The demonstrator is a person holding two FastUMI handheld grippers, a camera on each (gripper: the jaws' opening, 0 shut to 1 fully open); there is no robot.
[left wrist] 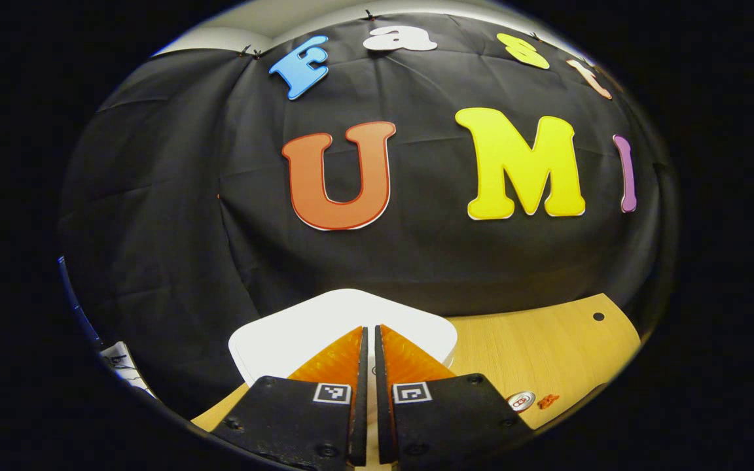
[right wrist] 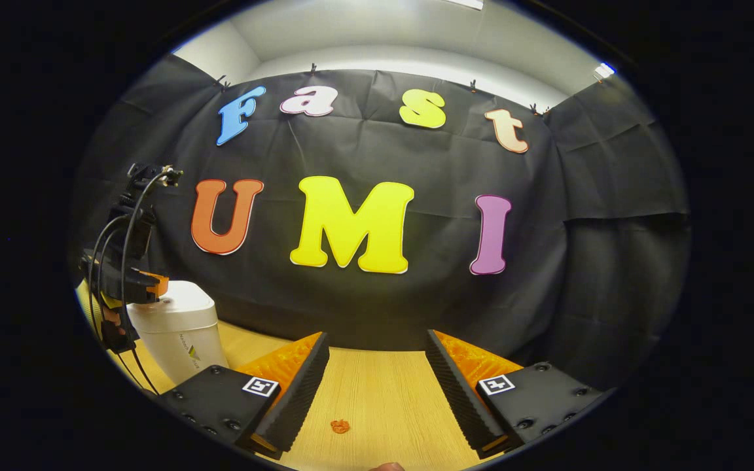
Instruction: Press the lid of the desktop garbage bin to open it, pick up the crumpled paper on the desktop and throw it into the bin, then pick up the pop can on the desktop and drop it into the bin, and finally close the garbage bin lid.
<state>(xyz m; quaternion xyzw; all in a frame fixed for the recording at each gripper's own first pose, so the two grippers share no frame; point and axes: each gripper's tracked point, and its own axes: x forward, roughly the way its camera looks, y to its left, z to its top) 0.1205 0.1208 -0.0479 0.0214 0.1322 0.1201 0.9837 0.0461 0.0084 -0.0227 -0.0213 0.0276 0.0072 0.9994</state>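
With the left gripper (left wrist: 368,340) hanging fingers pinched together w/ nothing between, directly over the white bin lid (left wrist: 298,327), the press is straight down from its tips. Lid looks down, not yet opened. Pop can (left wrist: 521,400) sits on the desk just right of that gripper. Right gripper (right wrist: 377,366) is spread wide, empty, bin (right wrist: 177,330) well off to its left, so left hand's nearer. Crumpled paper: can't place it.
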